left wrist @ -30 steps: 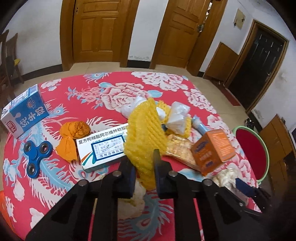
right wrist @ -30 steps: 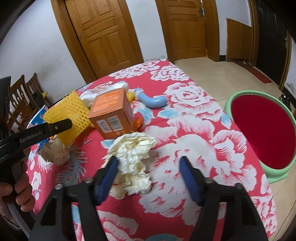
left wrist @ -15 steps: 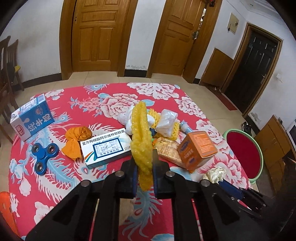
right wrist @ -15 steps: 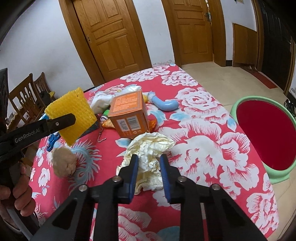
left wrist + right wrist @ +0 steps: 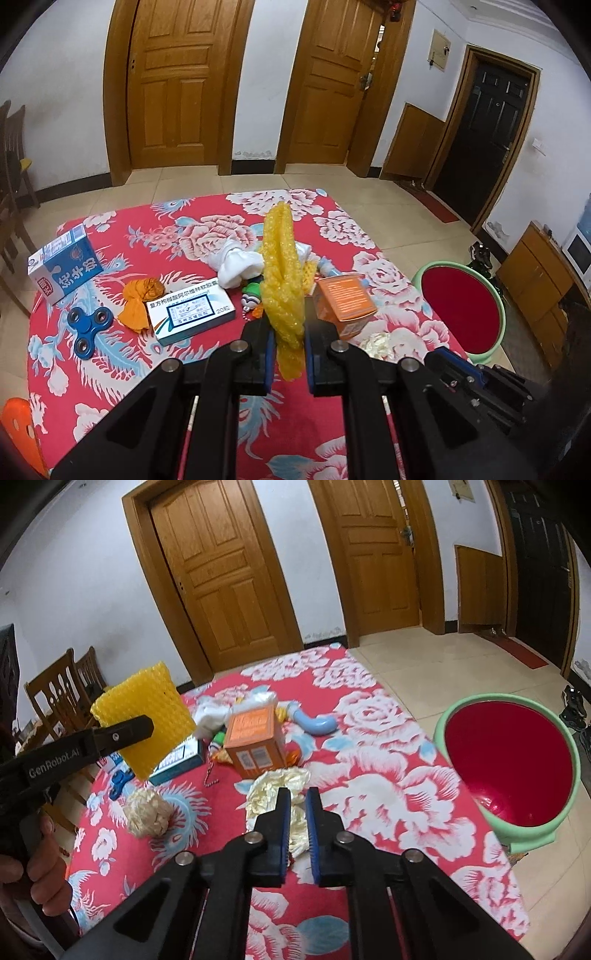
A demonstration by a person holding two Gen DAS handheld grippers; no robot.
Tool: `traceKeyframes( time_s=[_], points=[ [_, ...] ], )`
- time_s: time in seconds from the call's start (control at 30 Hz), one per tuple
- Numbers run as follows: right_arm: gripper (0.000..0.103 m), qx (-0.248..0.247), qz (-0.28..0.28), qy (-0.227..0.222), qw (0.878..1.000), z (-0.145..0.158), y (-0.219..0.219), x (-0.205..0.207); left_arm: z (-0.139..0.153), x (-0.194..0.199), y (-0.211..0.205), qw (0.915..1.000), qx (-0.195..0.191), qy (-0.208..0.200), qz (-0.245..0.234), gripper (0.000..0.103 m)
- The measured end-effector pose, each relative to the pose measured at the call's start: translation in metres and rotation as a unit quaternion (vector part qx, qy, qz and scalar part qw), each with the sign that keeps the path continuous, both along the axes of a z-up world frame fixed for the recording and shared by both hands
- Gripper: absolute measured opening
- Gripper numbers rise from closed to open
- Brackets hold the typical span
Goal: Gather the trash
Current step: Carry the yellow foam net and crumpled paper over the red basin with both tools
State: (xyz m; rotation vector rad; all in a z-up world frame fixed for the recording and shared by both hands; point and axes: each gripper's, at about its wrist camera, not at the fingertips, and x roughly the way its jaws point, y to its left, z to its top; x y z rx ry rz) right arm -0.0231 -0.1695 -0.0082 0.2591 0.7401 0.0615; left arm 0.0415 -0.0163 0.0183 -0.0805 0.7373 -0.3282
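The left gripper [image 5: 287, 334], marked "GenRobot.AI", clamps a yellow foam net [image 5: 282, 280] above the table [image 5: 110, 369]. The right gripper [image 5: 296, 805] has just closed on crumpled cream paper [image 5: 275, 786] beside an orange box [image 5: 255, 738], near the red bin [image 5: 509, 760].

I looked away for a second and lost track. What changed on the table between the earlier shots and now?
The right gripper has just closed on the crumpled paper, which it only straddled before. The left gripper lifted the yellow foam net higher off the table. The orange box, fidget spinner and red bin stayed put.
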Motion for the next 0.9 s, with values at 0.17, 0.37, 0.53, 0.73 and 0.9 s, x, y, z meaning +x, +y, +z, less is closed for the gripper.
traceKeyframes(
  time_s=[0.17, 0.37, 0.53, 0.73, 0.9],
  points=[
    [0.009, 0.009, -0.017, -0.012, 1.000, 0.007, -0.016, -0.006, 0.002, -0.004, -0.007, 1.0000, 0.003, -0.001, -0.005, 0.012],
    [0.025, 0.037, -0.014, 0.010, 0.999, -0.001, -0.021, -0.001, -0.007, -0.003, -0.007, 0.9999, 0.013, 0.004, 0.007, 0.012],
    [0.053, 0.036, -0.006, 0.025, 0.999, -0.012, -0.010, 0.006, -0.019, -0.002, 0.001, 0.9994, 0.021, 0.014, 0.023, 0.012],
    [0.066, 0.025, 0.017, 0.049, 0.998, -0.027, 0.010, 0.019, -0.030, 0.001, 0.015, 0.9987, 0.020, 0.027, 0.040, 0.012],
    [0.066, 0.001, 0.031, 0.069, 0.997, -0.040, 0.026, 0.031, -0.037, 0.004, 0.023, 0.9982, 0.018, 0.033, 0.047, 0.012]
  ],
)
